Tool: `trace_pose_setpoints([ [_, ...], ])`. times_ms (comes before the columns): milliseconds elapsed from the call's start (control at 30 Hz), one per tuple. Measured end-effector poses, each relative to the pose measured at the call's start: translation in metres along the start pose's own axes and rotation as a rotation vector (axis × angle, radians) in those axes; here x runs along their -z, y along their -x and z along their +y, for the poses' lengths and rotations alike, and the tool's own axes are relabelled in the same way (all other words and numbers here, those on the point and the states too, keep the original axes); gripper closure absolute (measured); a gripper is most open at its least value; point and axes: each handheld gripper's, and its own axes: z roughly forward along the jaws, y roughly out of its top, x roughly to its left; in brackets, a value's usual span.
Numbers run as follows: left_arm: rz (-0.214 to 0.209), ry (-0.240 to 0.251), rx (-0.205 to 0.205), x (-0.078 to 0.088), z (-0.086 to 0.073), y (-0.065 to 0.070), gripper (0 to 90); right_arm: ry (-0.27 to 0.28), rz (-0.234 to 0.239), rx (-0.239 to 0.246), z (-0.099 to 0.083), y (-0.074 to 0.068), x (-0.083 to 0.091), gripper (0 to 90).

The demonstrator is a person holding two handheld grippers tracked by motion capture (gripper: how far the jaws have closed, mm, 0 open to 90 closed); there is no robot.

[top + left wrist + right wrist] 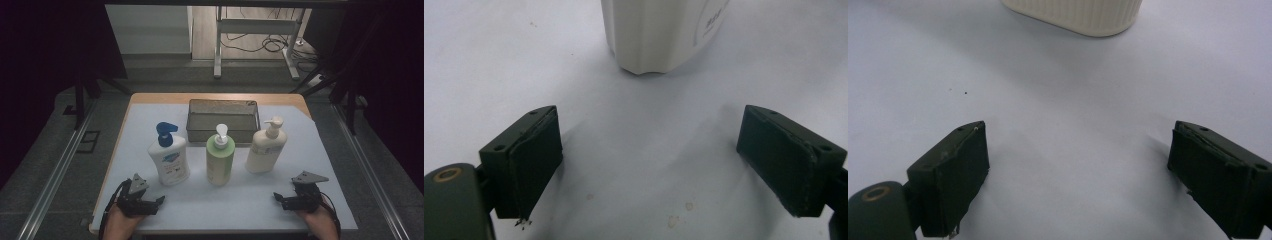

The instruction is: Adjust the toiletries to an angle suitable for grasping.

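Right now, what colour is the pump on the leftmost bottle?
Blue; the pump tops the white bottle, best seen in the high view.

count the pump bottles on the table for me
3, all standing in a row in front of the mesh basket: the white bottle with blue pump at left, the green bottle in the middle, the cream bottle at right.

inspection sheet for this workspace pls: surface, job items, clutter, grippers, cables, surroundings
Surface: white mat on a wooden table; a few small stains near the left gripper.
Job's things: three pump bottles upright in a row: blue-pump bottle, green bottle, cream bottle; wire basket behind them, nothing seen in it.
Clutter: nothing seen.
Grippers: left gripper and right gripper rest at the near edge, jaws open, holding nothing.
Cables: one trails from each gripper; more on the floor beyond.
Surroundings: metal desk frame behind; dark sides.
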Motion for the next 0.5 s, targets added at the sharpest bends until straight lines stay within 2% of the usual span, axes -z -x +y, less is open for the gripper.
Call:
trace_pose_setpoints([
  [500, -0.004, 0.000, 0.003, -0.0002, -0.0001, -0.0007, 10.7, 0.001, 0.002, -0.001, -0.0001, 0.0001, 0.0000, 9.0],
])
